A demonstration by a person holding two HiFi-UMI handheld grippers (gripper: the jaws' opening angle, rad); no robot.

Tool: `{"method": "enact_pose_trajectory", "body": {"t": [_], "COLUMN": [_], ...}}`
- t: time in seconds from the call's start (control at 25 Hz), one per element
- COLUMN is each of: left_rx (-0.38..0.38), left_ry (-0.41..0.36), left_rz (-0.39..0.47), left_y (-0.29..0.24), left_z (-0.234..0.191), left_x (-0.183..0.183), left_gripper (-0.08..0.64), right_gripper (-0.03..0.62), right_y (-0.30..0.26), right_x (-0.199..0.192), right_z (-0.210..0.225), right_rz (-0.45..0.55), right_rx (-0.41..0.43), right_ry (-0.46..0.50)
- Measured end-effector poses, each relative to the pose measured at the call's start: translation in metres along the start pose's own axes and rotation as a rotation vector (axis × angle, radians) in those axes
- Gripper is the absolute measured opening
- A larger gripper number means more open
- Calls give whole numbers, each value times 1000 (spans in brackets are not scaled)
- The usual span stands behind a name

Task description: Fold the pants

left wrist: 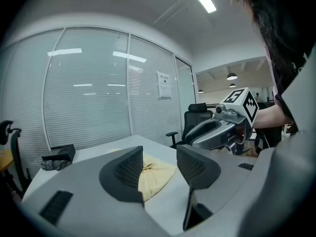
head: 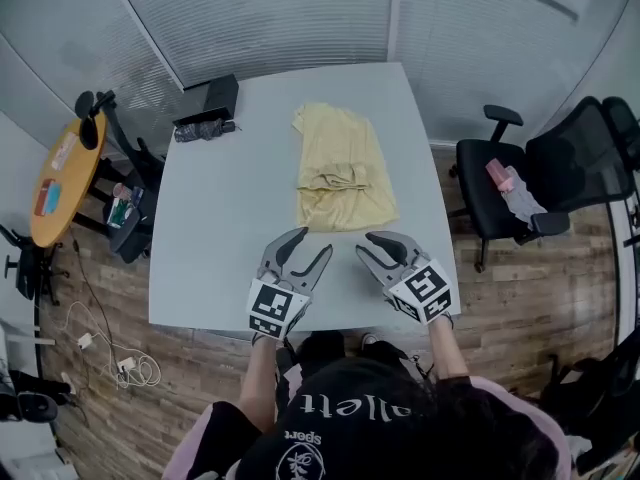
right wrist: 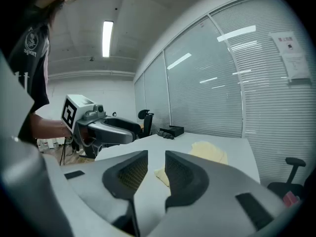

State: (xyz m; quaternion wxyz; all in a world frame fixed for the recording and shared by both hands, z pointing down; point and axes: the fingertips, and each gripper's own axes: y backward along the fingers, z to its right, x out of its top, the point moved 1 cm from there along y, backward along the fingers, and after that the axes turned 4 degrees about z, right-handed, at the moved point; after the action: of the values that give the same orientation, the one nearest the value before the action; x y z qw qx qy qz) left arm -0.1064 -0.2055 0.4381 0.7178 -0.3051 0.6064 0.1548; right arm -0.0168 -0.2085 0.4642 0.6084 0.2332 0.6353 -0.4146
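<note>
Hovering over the near edge of the one table (head: 210, 238) are two grippers: left gripper (head: 312, 243) spread wide, right gripper (head: 366, 244) narrowly parted (both empty). One pair of yellow pants (head: 340, 168) lies mid-table beyond them, untouched.

The pale yellow pants (head: 342, 171) lie folded on the table (head: 220, 228) — a compact, rumpled rectangle right of centre, long side running away from the person, a bunched fold across the middle.
</note>
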Motion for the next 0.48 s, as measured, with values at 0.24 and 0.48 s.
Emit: {"method": "enact_pose_trajectory", "body": {"t": [0.24,0.48], "left_rx": [34,95], "left_ry": [6,52], "left_rz": [-15,-24], "left_y": [28,43], "left_z": [51,82], "left_x": [-5,-13], "left_gripper": [213,190], "right_gripper": [110,101], "right_y": [46,84], "right_x": [-16,-30], "right_z": [-21,-32], "right_rz": [-8,-6], "right_rx": [40,47], "right_ry": [-2,-16]}}
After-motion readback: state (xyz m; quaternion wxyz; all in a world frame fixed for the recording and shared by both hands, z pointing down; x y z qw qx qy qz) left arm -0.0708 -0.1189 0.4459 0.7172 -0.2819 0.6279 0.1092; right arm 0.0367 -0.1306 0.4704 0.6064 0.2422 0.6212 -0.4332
